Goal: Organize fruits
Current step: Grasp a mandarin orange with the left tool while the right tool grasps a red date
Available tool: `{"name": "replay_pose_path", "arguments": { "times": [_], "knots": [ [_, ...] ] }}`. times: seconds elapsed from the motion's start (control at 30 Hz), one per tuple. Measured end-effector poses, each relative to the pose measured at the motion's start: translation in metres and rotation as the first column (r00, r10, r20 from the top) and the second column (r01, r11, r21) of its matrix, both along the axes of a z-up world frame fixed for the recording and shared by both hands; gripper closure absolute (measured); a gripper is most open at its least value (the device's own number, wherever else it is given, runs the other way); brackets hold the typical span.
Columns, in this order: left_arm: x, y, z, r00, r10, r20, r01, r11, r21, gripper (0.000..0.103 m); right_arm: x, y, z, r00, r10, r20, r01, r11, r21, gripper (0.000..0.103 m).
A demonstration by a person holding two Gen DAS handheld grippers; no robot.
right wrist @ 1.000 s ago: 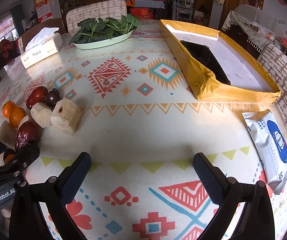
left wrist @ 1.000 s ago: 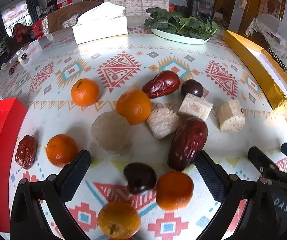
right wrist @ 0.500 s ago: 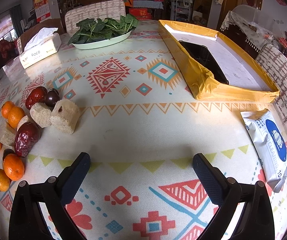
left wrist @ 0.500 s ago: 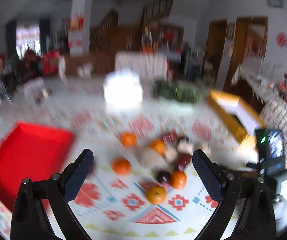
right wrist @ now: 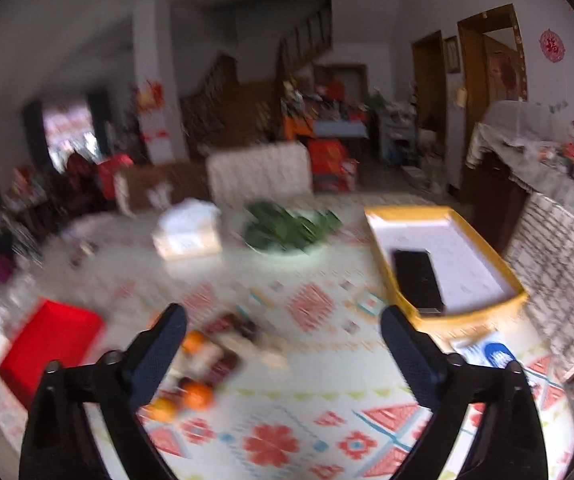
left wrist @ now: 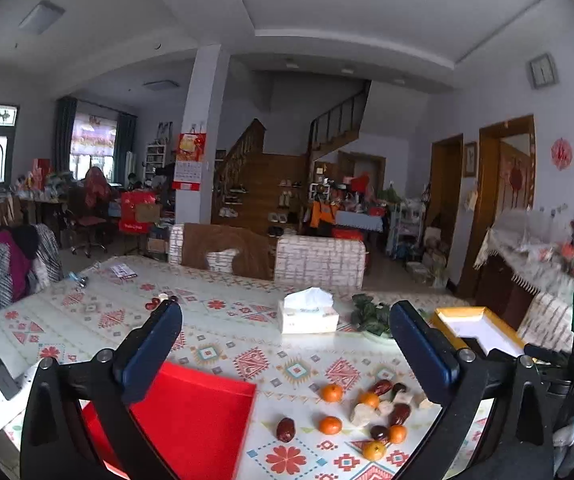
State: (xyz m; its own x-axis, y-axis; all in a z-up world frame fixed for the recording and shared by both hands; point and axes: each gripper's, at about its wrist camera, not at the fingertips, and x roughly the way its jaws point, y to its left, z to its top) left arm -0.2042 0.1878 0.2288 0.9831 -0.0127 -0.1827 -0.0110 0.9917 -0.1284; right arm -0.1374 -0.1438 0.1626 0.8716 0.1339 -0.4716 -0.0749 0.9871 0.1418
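Left tongs (left wrist: 285, 354) and right tongs (right wrist: 283, 354): wide, empty, raised above table (left wrist: 223, 332). Fruits (left wrist: 367, 416) unsorted; next, presumably, lowering onto one.

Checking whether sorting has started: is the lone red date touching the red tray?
Apart. The left wrist view shows patterned tablecloth between the red date and the red tray edge.

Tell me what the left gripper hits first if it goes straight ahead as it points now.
Likely nothing close: the open left gripper aims above the table, roughly toward the tissue box and chairs behind it. Depth is unclear.
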Motion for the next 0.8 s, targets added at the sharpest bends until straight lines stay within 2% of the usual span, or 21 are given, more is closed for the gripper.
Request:
{"name": "replay_pose_path", "arguments": {
  "times": [0.1,0.17,0.23,0.3,0.33,0.47,0.53,0.6,0.67,0.8],
  "knots": [
    [0.013,0.012,-0.017,0.997,-0.039,-0.070,0.032,0.995,-0.094,0.000,0.008,0.010,-0.015,0.996,0.055,-0.071,-0.054,0.998,0.017,0.002],
    [0.031,0.011,-0.039,0.987,-0.028,-0.157,0.012,0.995,-0.101,0.000,0.021,0.021,-0.042,0.982,0.085,-0.166,-0.085,0.996,0.012,0.005],
    [0.051,0.005,-0.067,0.969,-0.037,-0.243,0.014,0.996,-0.093,0.000,0.029,0.031,-0.068,0.961,0.128,-0.245,-0.127,0.992,0.019,0.022],
    [0.065,-0.002,-0.089,0.953,-0.074,-0.295,0.045,0.994,-0.103,0.000,0.037,0.038,-0.094,0.934,0.159,-0.321,-0.159,0.987,0.025,0.048],
    [0.073,-0.006,-0.101,0.941,-0.093,-0.326,0.060,0.992,-0.110,0.000,0.041,0.044,-0.107,0.916,0.183,-0.357,-0.183,0.983,0.033,0.051],
    [0.102,-0.019,-0.134,0.891,-0.172,-0.419,0.117,0.981,-0.154,0.002,0.045,0.050,-0.126,0.905,0.213,-0.369,-0.211,0.976,0.045,0.053],
    [0.115,-0.026,-0.147,0.867,-0.199,-0.457,0.141,0.977,-0.157,0.010,0.050,0.052,-0.129,0.900,0.234,-0.367,-0.227,0.972,0.063,0.053],
    [0.127,-0.032,-0.160,0.833,-0.237,-0.499,0.171,0.970,-0.175,0.024,0.054,0.054,-0.131,0.897,0.249,-0.367,-0.238,0.968,0.075,0.053],
    [0.136,-0.036,-0.169,0.808,-0.259,-0.529,0.187,0.964,-0.187,0.028,0.056,0.057,-0.130,0.897,0.252,-0.363,-0.239,0.968,0.079,0.053],
    [0.145,-0.043,-0.180,0.788,-0.273,-0.552,0.212,0.962,-0.173,0.028,0.064,0.050,-0.126,0.909,0.239,-0.340,-0.222,0.971,0.088,0.053]
  ]
}}
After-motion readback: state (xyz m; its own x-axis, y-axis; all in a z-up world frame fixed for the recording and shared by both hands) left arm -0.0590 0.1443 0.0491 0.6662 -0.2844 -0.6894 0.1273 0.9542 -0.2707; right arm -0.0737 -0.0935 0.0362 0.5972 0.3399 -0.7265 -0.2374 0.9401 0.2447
